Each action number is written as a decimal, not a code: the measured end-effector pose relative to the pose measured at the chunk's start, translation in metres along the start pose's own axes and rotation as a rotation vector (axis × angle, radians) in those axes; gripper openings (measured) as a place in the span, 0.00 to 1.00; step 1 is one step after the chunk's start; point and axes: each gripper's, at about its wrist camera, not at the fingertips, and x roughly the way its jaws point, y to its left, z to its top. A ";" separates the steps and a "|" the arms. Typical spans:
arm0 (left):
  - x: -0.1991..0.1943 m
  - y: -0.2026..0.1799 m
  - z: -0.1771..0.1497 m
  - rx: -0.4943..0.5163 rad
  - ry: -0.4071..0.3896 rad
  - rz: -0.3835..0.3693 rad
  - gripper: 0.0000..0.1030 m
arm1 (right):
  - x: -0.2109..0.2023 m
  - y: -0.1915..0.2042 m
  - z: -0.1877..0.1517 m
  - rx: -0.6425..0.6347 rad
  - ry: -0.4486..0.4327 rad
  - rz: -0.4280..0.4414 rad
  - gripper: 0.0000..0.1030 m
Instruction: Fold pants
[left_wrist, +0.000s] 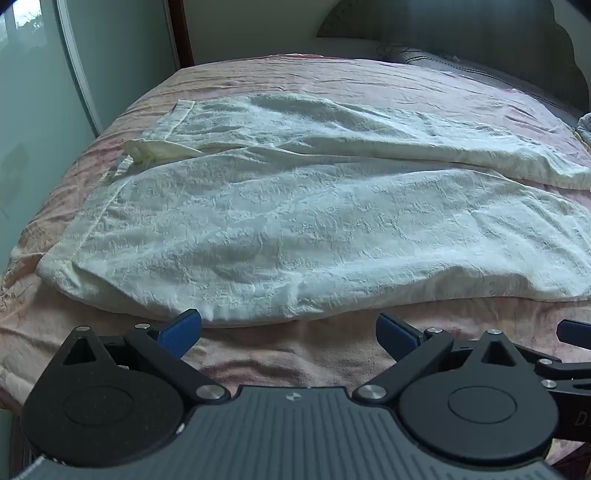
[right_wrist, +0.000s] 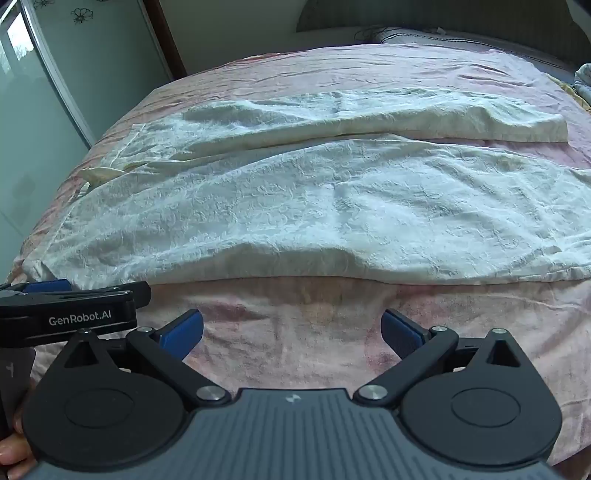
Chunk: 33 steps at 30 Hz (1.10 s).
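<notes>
Presently, the pants (left_wrist: 295, 206) lie spread across the bed (left_wrist: 277, 354), waistband toward the left edge, the two legs running off to the right. The near leg lies broad and close to the front edge; the far leg (right_wrist: 369, 114) lies narrower behind it, with a thin strip of pink cover showing between them toward the cuffs. The cloth is crinkled and rucked near the waistband.

The left gripper (left_wrist: 288, 334) hangs above bare cover just short of the near hem, jaws released and spread wide, nothing between them. The right gripper (right_wrist: 291, 332) sits beside it in like state: spread wide, empty, above the cover, clear of the cloth.

Judgement: folding has not yet begun; the step in hand is the first grasp. To do it well, each gripper should take the near edge of the near leg, one toward the waistband and one toward the cuff, pinching both layers. The leg should then be carried over onto the far leg with edges matched. Risk: a single-layer pinch would drag the fabric askew.
</notes>
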 end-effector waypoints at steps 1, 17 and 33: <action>0.000 0.000 0.000 0.001 0.001 0.000 1.00 | 0.000 0.000 0.000 -0.001 0.003 -0.002 1.00; 0.000 0.000 0.002 0.010 0.003 0.002 0.99 | 0.002 -0.003 0.001 0.000 0.008 0.002 1.00; 0.007 -0.001 0.000 0.005 0.045 -0.005 0.99 | 0.007 -0.002 -0.002 -0.002 0.024 0.005 1.00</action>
